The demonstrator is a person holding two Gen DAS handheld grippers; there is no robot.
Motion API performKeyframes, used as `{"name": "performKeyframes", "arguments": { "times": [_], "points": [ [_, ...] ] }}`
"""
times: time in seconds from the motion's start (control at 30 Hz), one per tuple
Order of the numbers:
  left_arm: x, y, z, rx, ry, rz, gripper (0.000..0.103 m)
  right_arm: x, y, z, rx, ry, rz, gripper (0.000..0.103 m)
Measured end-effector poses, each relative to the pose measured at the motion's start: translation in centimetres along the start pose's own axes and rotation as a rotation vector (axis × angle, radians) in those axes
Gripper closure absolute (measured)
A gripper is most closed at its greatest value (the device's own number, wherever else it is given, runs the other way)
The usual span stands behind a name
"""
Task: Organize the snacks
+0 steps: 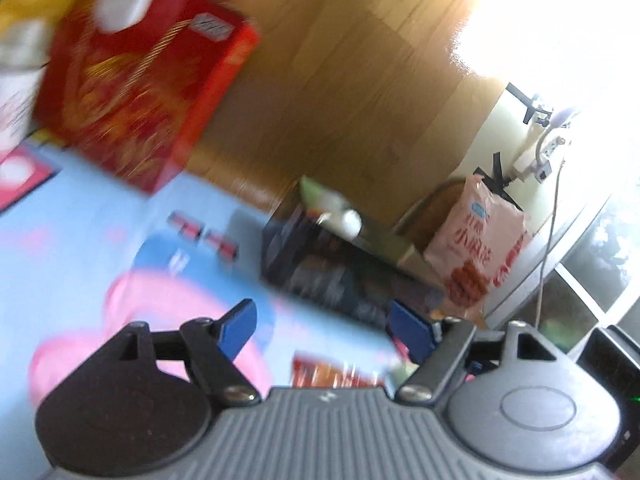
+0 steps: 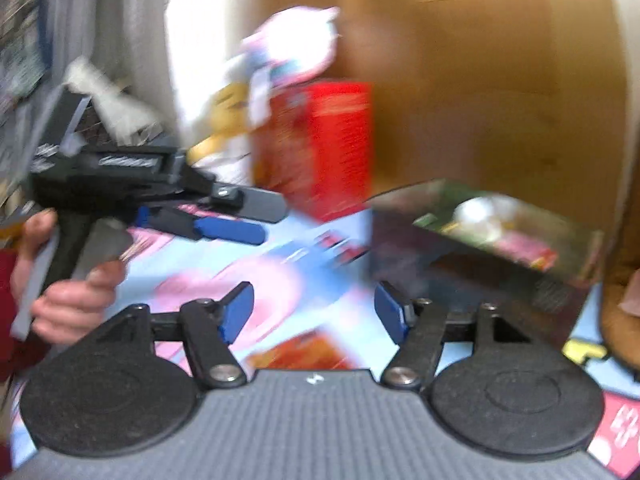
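My left gripper is open over a light blue cartoon mat, nothing between its blue pads. A red snack box stands upright at the upper left. A dark open box holding packets lies ahead, and a pink snack bag stands to its right. An orange packet lies just below the fingers. My right gripper is open and empty too. In its view the red snack box stands ahead, the dark box lies at right, an orange packet lies near, and the left gripper comes in from the left.
A hand with a red sleeve holds the left tool. A pink and white plush toy leans above the red box. Wooden floor lies beyond the mat. A power strip and cable sit by the bright window at right.
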State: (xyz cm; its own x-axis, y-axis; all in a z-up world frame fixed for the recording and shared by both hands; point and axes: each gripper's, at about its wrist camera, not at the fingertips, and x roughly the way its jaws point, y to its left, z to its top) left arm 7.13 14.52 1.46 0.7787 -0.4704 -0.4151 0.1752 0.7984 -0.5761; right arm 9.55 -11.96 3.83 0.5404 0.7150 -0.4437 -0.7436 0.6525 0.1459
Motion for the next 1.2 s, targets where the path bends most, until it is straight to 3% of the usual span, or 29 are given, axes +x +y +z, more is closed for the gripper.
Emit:
{"name": "performKeyframes", "arguments": {
  "times": [0.2,0.37,0.4,0.53,0.77,1.2],
  "points": [
    [-3.0,-0.4,-3.5,0.01,0.032,-0.006,0.021,-2.8,6.2,-3.5,-0.119,0.095,0.092,0.021],
    [-1.7,-1.3,-5.3,0.1,0.13,0.139,0.02,-1.8,9.0,-6.0,-0.157,0.19,0.044,0.02],
    [-1.8,-1.6,-6.1,0.146,0.09,0.148,0.018,-1.7,9.4,-6.5,-0.162,0.184,0.027,0.016],
    [-1.8,-3.0,-7.2,0.239,0.058,0.248,0.018,-1.9,9.1,-7.1,-0.128,0.157,0.009,0.015],
    [-2.5,-3.1,-7.3,0.248,0.027,0.249,0.018,-1.8,9.3,-7.1,-0.118,0.157,-0.023,0.011],
    [-2.1,-2.6,-7.2,0.24,0.056,0.231,0.018,-2.2,9.8,-7.6,-0.116,0.139,-0.128,0.009]
  ]
}}
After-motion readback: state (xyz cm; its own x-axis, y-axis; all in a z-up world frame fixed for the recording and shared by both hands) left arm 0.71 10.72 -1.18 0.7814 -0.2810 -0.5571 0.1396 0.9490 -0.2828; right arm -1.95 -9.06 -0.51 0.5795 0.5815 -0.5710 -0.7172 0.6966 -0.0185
